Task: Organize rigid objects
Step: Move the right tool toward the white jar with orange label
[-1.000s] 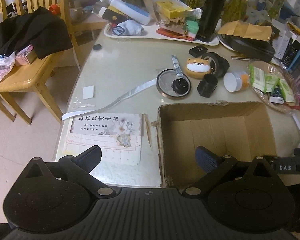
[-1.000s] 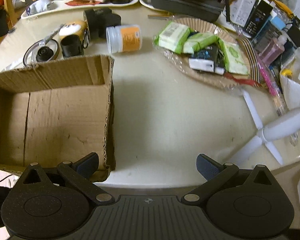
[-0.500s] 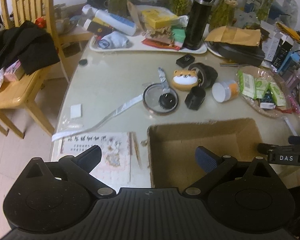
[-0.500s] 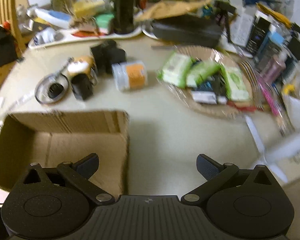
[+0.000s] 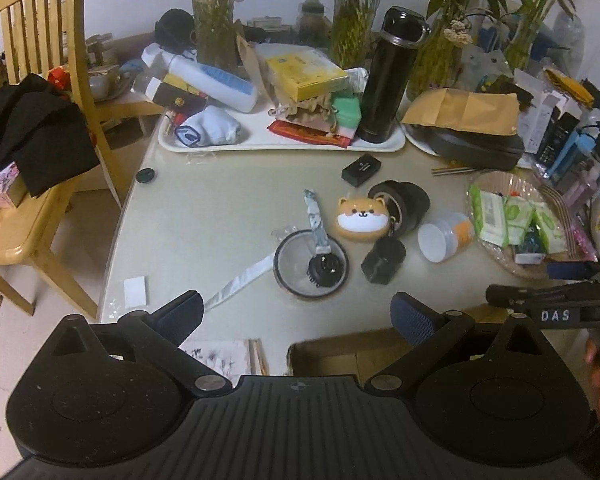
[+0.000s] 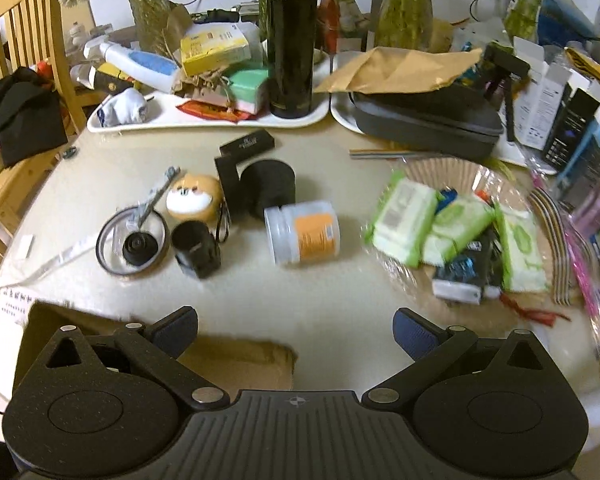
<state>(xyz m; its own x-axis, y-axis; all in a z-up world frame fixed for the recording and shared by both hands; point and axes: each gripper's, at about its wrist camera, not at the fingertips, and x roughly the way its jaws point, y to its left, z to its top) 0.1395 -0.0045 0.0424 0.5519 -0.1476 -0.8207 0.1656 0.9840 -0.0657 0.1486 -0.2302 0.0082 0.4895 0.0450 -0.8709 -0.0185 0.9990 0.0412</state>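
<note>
My left gripper (image 5: 296, 312) is open and holds nothing; it hovers above the near table edge. Under it shows the far rim of an open cardboard box (image 5: 340, 350). Beyond lie a glass lid with a black knob (image 5: 310, 266), a small black cup (image 5: 383, 261), a dog-face case (image 5: 362, 218), a black tape roll (image 5: 404, 204) and a white jar with an orange label (image 5: 444, 236) on its side. My right gripper (image 6: 296, 328) is open and empty too, over the box corner (image 6: 236, 364), with the jar (image 6: 304, 232) straight ahead.
A white tray (image 5: 380, 146) at the back carries a black thermos (image 5: 392, 76), boxes and packets. A shallow dish of green wipe packs (image 6: 456, 236) lies right, beside a dark case (image 6: 424, 120). A wooden chair (image 5: 32, 92) with black cloth stands left. Vases line the far edge.
Both grippers have drawn back and tilted up. The box has slid to the bottom of both views, and the group of small objects now sits mid-frame. Both stay open.
</note>
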